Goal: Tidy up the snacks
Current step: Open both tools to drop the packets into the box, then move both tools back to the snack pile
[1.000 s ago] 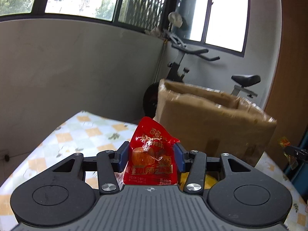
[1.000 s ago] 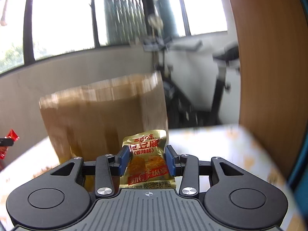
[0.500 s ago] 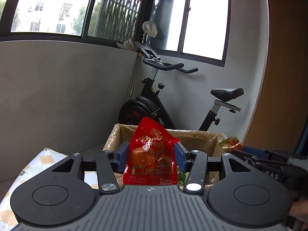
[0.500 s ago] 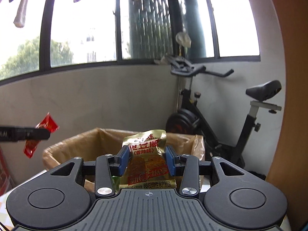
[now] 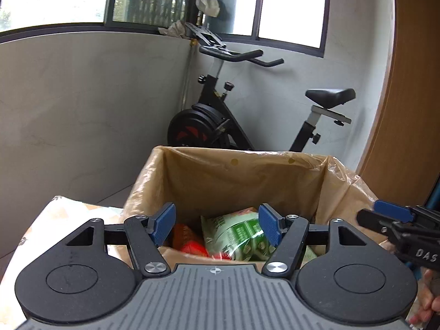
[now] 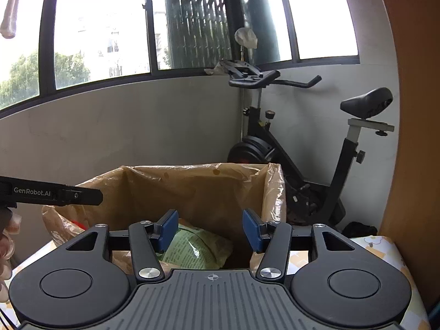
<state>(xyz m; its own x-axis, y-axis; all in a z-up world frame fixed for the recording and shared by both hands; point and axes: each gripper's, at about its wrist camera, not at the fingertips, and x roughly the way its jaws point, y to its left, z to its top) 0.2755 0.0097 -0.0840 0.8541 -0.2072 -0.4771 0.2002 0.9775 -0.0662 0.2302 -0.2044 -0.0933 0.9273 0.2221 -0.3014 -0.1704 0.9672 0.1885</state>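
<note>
A cardboard box (image 5: 242, 176) lined with plastic sits on the table, snack packets (image 5: 236, 236) piled inside. Above it, left gripper (image 5: 217, 227) and right gripper (image 6: 210, 229) have just been opening, empty. Packets look light, crinkly, slippery; best pinched by a sealed edge.

Open cardboard box (image 5: 242, 181), lined with clear plastic, stands upright on the table. Inside lie a green snack bag (image 5: 242, 236) and a red packet (image 5: 189, 240), side by side.
</note>
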